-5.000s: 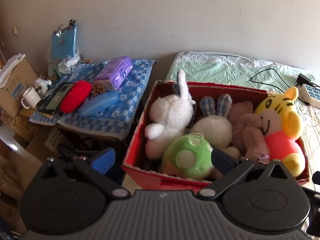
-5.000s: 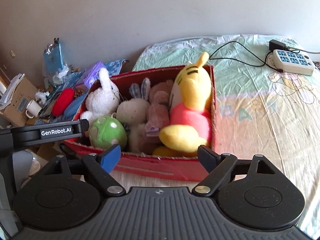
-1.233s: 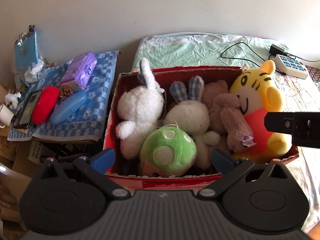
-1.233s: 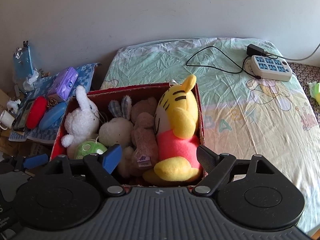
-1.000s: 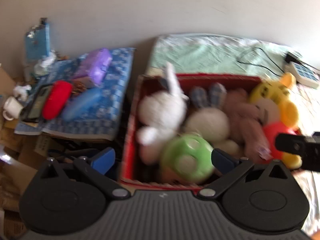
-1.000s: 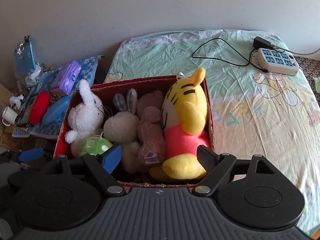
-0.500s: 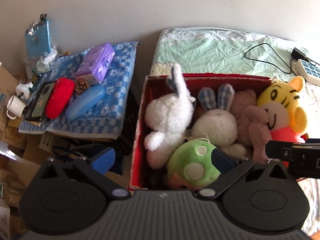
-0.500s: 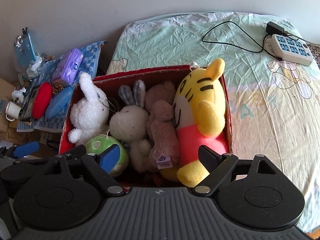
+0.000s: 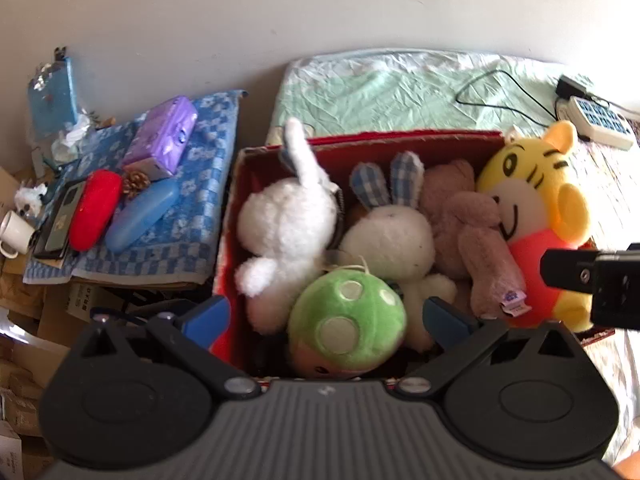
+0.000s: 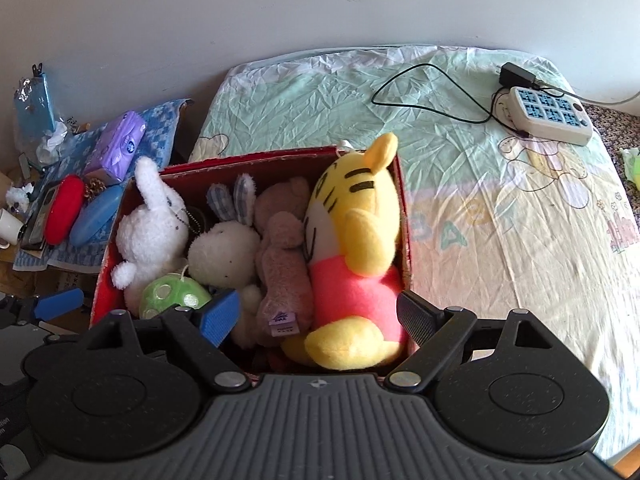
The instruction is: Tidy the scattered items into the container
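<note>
Jaws apart; pinecone (image 9: 135,181) plain only leftward.

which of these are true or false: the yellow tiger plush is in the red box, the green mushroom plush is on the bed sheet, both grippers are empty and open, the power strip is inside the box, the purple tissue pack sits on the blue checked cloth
1. The yellow tiger plush is in the red box. True.
2. The green mushroom plush lies on the bed sheet. False: it is in the box, at the near left.
3. The left gripper and right gripper are both open and empty. True.
4. The power strip is inside the box. False: it lies on the sheet, far right.
5. The purple tissue pack sits on the blue checked cloth. True.
</note>
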The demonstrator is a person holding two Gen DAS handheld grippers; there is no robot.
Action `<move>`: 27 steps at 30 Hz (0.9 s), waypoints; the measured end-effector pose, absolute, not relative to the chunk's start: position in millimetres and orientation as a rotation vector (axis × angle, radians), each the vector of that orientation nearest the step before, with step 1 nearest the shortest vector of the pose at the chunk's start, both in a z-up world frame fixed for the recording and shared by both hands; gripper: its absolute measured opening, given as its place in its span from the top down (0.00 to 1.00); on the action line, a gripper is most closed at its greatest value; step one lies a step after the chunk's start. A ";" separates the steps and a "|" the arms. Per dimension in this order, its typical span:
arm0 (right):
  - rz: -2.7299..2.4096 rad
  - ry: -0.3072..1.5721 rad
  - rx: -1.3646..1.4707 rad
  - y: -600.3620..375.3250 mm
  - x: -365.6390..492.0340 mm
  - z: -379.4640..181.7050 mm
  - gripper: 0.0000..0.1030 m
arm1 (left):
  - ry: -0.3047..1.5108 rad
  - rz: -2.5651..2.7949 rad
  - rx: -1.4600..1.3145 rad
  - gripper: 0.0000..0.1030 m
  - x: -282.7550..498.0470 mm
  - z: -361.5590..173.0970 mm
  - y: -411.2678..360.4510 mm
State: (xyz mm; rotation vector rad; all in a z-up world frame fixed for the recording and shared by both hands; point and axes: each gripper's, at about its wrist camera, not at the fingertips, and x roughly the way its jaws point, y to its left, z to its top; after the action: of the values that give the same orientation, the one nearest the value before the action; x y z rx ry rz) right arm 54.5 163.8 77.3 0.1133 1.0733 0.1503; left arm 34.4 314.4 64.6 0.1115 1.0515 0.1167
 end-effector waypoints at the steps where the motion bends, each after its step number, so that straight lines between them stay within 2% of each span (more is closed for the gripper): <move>1: 0.148 1.074 0.119 161.7 54.9 77.5 0.15 | 1.052 0.122 0.121 0.01 35.0 63.4 313.3; 27: 0.155 1.095 0.157 167.3 68.2 72.2 0.15 | 1.044 0.129 0.064 0.01 46.6 55.1 327.9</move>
State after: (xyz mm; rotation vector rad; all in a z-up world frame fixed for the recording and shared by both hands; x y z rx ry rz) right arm 68.2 167.3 72.2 0.1573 1.0954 0.1550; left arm 46.6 327.9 55.1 0.0640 1.0437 0.1289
